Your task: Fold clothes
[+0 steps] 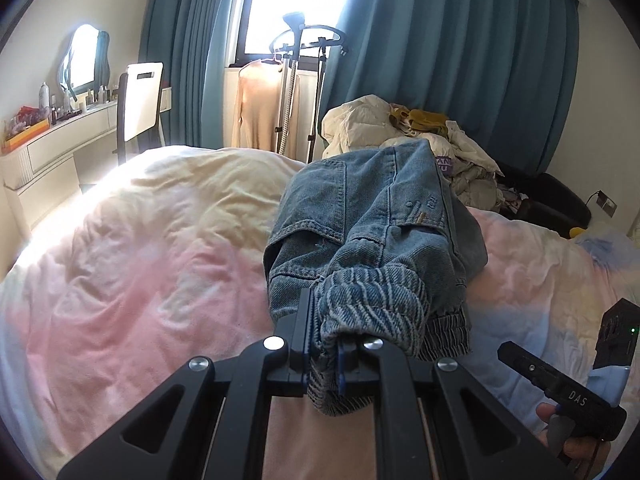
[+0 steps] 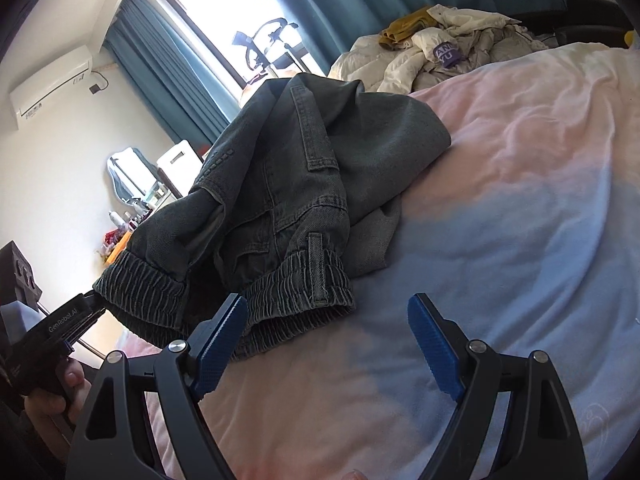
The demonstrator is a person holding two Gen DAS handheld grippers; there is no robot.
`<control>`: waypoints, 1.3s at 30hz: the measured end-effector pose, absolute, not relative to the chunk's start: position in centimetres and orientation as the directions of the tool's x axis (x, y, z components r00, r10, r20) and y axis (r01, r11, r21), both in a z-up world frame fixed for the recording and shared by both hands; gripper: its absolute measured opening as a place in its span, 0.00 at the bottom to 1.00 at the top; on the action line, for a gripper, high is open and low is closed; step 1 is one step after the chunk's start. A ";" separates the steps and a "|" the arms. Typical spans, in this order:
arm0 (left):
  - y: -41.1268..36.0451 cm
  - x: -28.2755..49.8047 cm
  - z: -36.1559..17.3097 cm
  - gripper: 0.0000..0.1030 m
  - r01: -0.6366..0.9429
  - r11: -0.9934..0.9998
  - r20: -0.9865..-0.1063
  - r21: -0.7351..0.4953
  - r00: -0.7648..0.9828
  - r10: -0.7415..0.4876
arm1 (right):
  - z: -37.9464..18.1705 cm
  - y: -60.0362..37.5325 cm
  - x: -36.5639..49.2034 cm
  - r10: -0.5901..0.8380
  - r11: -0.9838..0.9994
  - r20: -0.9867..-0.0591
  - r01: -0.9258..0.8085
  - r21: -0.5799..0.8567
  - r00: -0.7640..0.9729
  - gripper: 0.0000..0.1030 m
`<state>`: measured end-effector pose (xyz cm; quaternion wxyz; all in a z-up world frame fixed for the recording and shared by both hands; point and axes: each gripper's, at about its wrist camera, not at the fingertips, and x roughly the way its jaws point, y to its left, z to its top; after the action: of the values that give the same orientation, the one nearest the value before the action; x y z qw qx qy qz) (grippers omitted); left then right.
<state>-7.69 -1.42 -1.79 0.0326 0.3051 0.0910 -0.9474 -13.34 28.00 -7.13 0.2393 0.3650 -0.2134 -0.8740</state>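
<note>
Left wrist view: left tool clamped on elastic waistband of jeans, lifted above bed. Right tool wide open, empty, just beside waistband.

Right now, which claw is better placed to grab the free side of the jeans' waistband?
Probably the right claw: it's open, beside the jeans' waistband. The left claw is shut on them.
</note>
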 end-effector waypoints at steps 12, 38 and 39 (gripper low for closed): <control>-1.4 -8.9 -3.2 0.09 0.084 -0.983 -0.598 -0.163 -0.801 0.030 | -12.0 24.9 -18.1 -0.646 -0.743 -0.574 0.245 0.622 -0.503 0.72; -0.2 -2.8 -2.8 0.43 -0.174 -0.920 -0.619 -0.351 -0.694 0.367 | -1.4 25.6 -7.2 -0.475 -0.861 -0.549 0.235 0.451 -0.687 0.11; -0.1 -2.4 -2.4 0.43 -0.187 -0.918 -0.600 -0.349 -0.708 0.372 | -1.3 25.8 -7.0 -0.488 -0.854 -0.545 0.242 0.461 -0.682 0.11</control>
<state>-2.44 -0.14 -2.40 -0.1529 0.3501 0.1323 -0.9146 -7.00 25.82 -1.29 0.2030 0.3434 -0.1790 -0.8993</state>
